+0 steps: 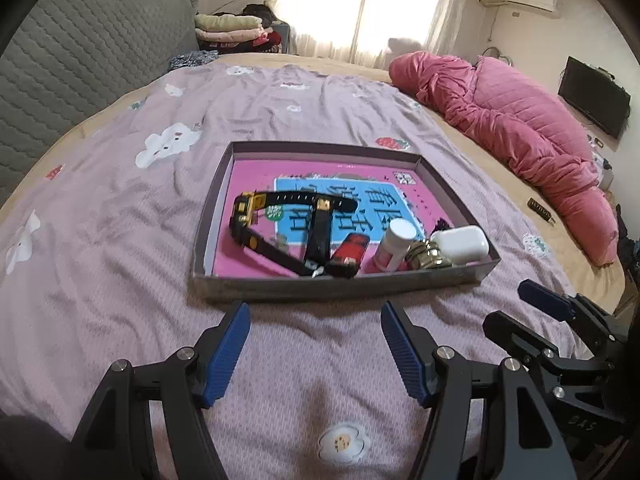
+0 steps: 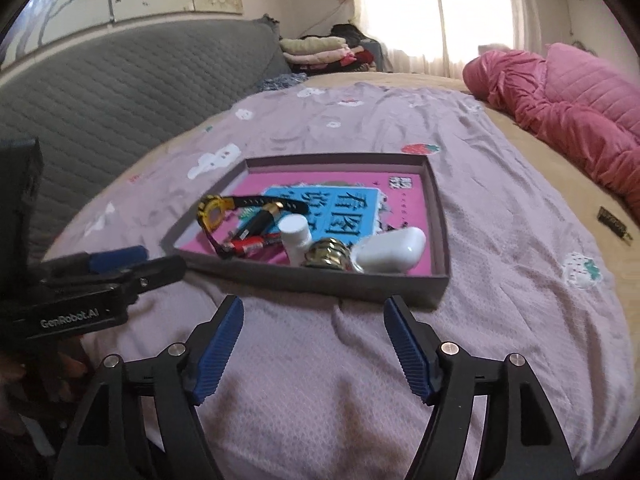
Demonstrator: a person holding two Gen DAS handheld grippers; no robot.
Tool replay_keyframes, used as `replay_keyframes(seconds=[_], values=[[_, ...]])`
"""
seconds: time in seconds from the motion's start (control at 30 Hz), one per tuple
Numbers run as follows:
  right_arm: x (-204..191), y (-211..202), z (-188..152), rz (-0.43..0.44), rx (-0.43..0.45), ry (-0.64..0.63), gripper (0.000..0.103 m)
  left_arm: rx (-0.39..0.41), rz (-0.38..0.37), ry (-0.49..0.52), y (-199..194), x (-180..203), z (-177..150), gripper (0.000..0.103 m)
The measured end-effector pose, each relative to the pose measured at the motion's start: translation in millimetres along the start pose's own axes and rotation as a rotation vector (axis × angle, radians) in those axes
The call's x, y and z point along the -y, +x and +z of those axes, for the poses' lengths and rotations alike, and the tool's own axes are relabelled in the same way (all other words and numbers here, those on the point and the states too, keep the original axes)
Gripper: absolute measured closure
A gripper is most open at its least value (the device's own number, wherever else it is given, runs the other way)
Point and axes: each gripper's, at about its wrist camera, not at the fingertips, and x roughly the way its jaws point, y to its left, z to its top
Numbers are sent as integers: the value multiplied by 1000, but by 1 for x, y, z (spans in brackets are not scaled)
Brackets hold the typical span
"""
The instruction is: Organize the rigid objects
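Both the left gripper (image 1: 315, 314) and the right gripper (image 2: 313, 309) hover over the lilac bedspread (image 1: 120, 240) with jaws spread wide and nothing between them. Just beyond their fingertips sits the shallow tray (image 1: 340, 286), holding a watch (image 1: 256, 216), lighter (image 1: 348, 254), white bottle (image 1: 394, 242), gold ring (image 1: 426, 256) and white earbud case (image 1: 464, 244).

Bedroom surroundings: pink quilt (image 1: 516, 132) heaped along the bed's right edge; grey quilted headboard (image 1: 80, 68) at its left; folded clothes (image 1: 236, 30) by the far-left corner; television (image 1: 594, 96) on the right wall.
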Motion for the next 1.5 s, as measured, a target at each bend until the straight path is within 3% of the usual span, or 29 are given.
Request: replay_keyframes(seconds=[0.33, 0.77, 1.5], values=[[-1, -8, -12, -102, -19, 3, 28, 1, 41, 11, -14, 8, -11, 36], [-11, -31, -16, -134, 39, -2, 27, 20, 55, 7, -34, 19, -29, 36], [-19, -32, -28, -105, 4, -11, 27, -19, 77, -1, -30, 19, -38, 36]])
